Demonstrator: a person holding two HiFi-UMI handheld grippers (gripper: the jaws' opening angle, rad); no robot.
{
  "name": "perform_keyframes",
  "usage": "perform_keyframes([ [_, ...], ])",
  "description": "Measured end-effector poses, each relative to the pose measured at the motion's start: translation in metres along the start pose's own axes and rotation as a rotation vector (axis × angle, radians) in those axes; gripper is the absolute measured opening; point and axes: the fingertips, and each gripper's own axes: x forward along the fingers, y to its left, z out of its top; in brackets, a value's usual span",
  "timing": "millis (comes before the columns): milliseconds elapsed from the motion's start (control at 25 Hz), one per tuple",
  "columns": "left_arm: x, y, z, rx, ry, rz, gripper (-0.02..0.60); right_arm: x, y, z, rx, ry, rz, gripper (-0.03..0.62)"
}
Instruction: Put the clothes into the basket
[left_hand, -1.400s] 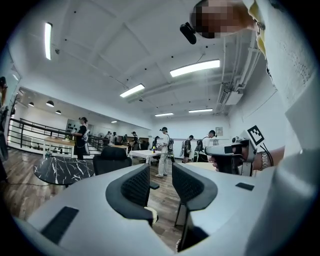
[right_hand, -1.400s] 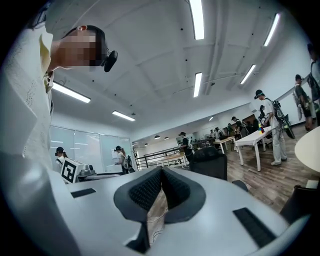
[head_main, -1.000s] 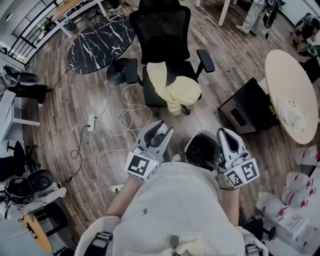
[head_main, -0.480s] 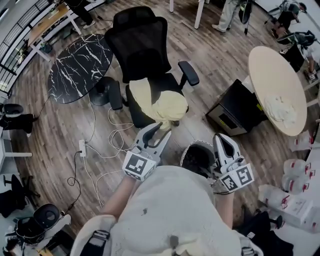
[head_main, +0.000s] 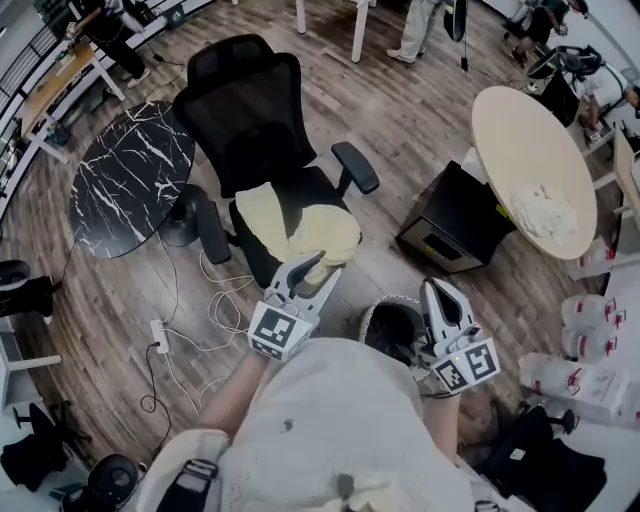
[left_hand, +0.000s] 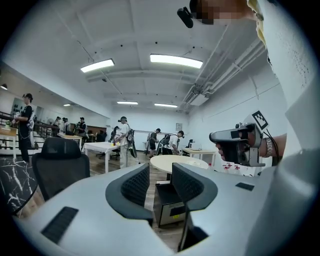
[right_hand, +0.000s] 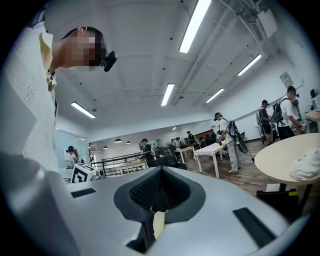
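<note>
The left claw (head_main: 316, 268) is released, nothing between its pads, its tips just short of the yellow garment (head_main: 300, 228) draped on the black office chair (head_main: 245, 100). The right claw (head_main: 438, 290) is clenched (pads together), just right of the basket (head_main: 390, 325). A white cloth (head_main: 545, 210) lies on the far-right round table (head_main: 520, 140).
</note>
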Motion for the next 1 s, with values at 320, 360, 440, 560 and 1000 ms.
perform_keyframes([
  [320, 0.034, 0.048, -0.047, -0.044, 0.136, -0.066, 0.163, 0.030, -0.011, -0.005, 0.011, 0.018, -0.082, 0.009],
  [360, 0.038, 0.054, -0.057, -0.045, 0.161, -0.073, 0.164, 0.033, -0.012, -0.007, 0.014, 0.024, -0.089, 0.009],
  [440, 0.047, 0.066, -0.083, -0.046, 0.210, -0.078, 0.164, 0.038, -0.015, -0.010, 0.020, 0.035, -0.104, 0.009],
  [560, 0.057, 0.084, -0.116, -0.055, 0.278, -0.082, 0.166, 0.048, -0.020, -0.013, 0.024, 0.049, -0.127, 0.009],
  [1000, 0.087, 0.136, -0.189, -0.086, 0.439, -0.101, 0.166, 0.096, -0.026, -0.039, 0.063, 0.128, -0.138, 0.009],
])
